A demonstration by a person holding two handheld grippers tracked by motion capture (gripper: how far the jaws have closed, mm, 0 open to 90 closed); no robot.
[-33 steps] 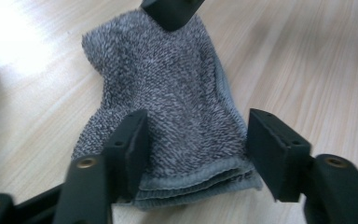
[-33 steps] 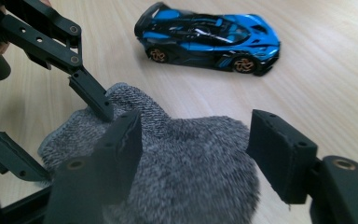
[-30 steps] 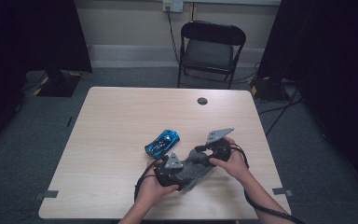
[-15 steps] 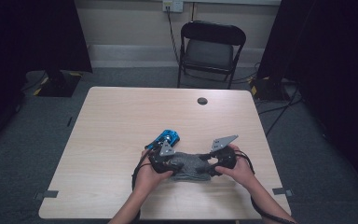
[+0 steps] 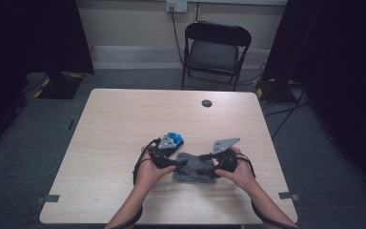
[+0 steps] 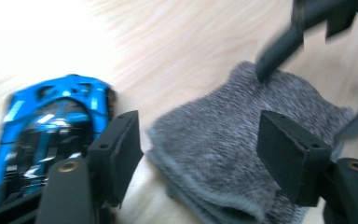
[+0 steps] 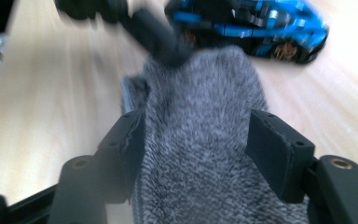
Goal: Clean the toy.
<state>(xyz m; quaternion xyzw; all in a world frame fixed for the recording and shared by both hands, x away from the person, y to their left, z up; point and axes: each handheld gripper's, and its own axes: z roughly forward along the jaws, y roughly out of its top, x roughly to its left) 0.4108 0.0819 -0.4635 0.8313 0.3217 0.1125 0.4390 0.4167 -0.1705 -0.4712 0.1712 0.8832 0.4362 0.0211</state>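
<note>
Toward the near edge of the table (image 5: 124,119), a little right of its middle, lies the grey knitted cloth (image 5: 194,167), folded into a small flat pad with its layered edges showing in the left gripper view (image 6: 223,149). You have a gripper at each end of it. Your left gripper (image 5: 177,163) sits at the cloth's left end; its jaws have just been opening and now stand apart, with the folded edge between them and neither pad pressing on it. Your right gripper (image 5: 208,165) comes in from the cloth's right end, jaws also apart, straddling the cloth (image 7: 200,154); whether the pads pinch the fabric you cannot tell, as that view is blurred. Just beyond the left gripper, close beside the cloth's far left corner, rests a blue toy car (image 5: 173,139). Farther off, near the table's far edge, sits a small dark round disc (image 5: 207,103). Past that edge stands a black folding chair (image 5: 215,50).
</note>
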